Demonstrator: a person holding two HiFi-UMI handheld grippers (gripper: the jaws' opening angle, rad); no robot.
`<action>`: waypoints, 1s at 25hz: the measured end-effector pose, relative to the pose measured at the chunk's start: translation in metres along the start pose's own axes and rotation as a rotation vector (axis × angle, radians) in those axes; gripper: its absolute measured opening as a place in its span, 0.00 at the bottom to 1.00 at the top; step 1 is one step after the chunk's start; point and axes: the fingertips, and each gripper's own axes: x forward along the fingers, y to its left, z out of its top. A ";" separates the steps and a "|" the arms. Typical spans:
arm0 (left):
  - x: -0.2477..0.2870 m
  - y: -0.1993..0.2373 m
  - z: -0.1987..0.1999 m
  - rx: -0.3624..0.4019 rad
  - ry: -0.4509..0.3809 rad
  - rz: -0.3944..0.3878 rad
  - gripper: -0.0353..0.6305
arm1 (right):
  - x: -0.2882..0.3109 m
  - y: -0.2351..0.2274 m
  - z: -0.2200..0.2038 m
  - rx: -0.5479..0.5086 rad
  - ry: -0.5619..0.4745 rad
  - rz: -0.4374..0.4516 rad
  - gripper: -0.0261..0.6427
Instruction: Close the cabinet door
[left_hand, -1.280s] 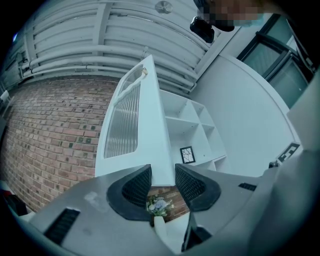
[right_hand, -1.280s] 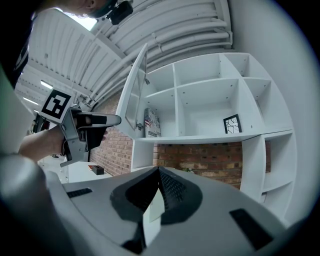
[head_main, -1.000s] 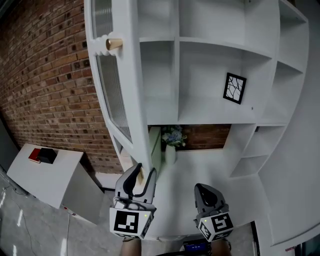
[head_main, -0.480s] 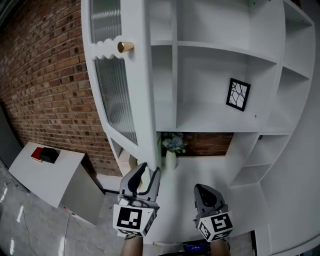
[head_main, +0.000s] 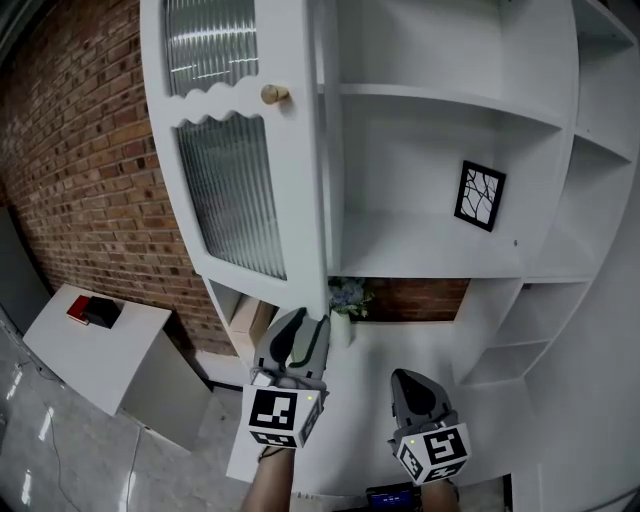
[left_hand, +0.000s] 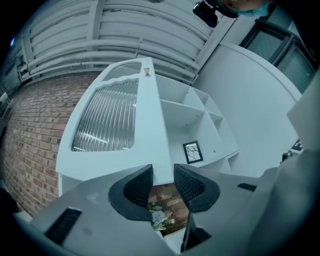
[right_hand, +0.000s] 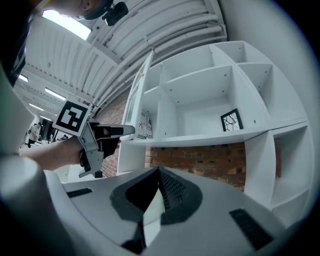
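The white cabinet door (head_main: 235, 180), with ribbed glass panes and a brass knob (head_main: 273, 94), hangs part open in front of the white shelf cabinet (head_main: 440, 130). My left gripper (head_main: 304, 330) is at the door's lower free corner. In the left gripper view its jaws (left_hand: 163, 175) straddle the door's edge (left_hand: 156, 125); they have just been closing, and the pads look pressed on both faces. My right gripper (head_main: 412, 385) hangs lower right, shut and holding nothing (right_hand: 159, 172). The right gripper view also shows the left gripper (right_hand: 107, 132) at the door.
A framed picture (head_main: 478, 195) leans on a shelf. A vase of flowers (head_main: 345, 290) stands in the brick-backed niche below. A low white side table (head_main: 60, 365) with a red and a black thing stands by the brick wall (head_main: 70, 170) at left.
The door has swung rightwards toward the cabinet, showing more of its glass front. My left gripper has moved right with its lower corner. The right gripper has hardly shifted in view.
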 end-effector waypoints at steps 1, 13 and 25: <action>0.002 0.001 0.000 -0.003 -0.007 0.006 0.26 | 0.002 -0.006 -0.004 0.013 0.010 -0.007 0.04; 0.033 0.006 -0.012 -0.023 -0.013 0.052 0.24 | 0.017 -0.039 -0.025 0.073 0.036 0.016 0.04; 0.054 0.016 -0.018 -0.023 -0.012 0.095 0.19 | 0.018 -0.063 -0.035 0.088 0.060 0.013 0.04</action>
